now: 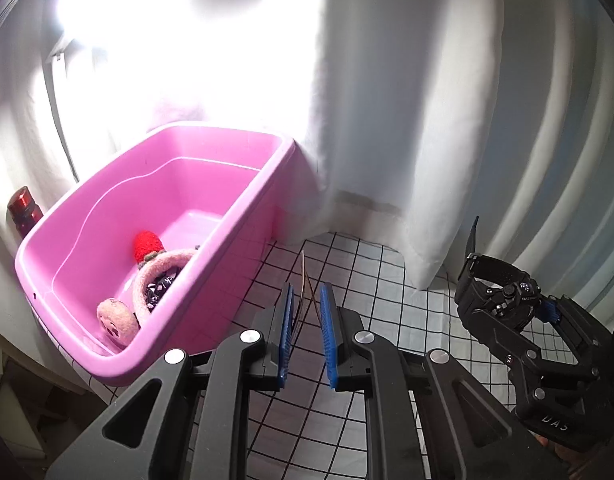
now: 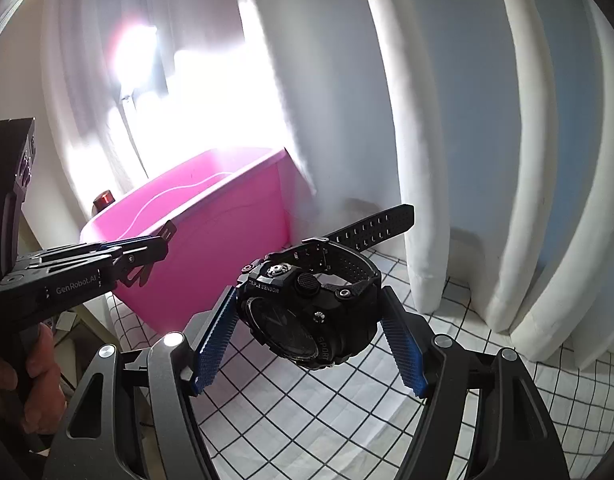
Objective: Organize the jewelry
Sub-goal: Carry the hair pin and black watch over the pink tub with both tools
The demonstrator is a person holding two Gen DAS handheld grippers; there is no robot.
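The right hand-held gripper (image 2: 311, 330) is clamped on a black watch (image 2: 307, 312), its blue pads (image 2: 217, 344) pressing on either side of the bulky round case. The watch hangs clear of the bench (image 2: 327, 420), dial tilted down toward the gripper's left, with "SPORT" lettered on the bezel and knobs along the upper edge. Its strap loops behind the case, and the free perforated end (image 2: 371, 226) runs away from the gripper, up and to its right.

The left hand-held gripper (image 1: 307, 320) is nearly together, pinching a thin, brownish, strip-like thing (image 1: 305, 288) between its blue pads (image 1: 329, 340). That piece stands almost upright, long axis pointing forward and up past the fingertips; what it is cannot be told.

Ahead and to the left of both grippers sits a pink tub (image 1: 227, 248) on the checked cloth. It holds a pink plush band (image 1: 155, 276) with a red knitted ball (image 1: 148, 245). A red bottle (image 1: 25, 210) stands behind the tub's far left corner. White curtains (image 2: 427, 120) hang ahead. A hand (image 2: 31, 376) grips the left gripper's handle.
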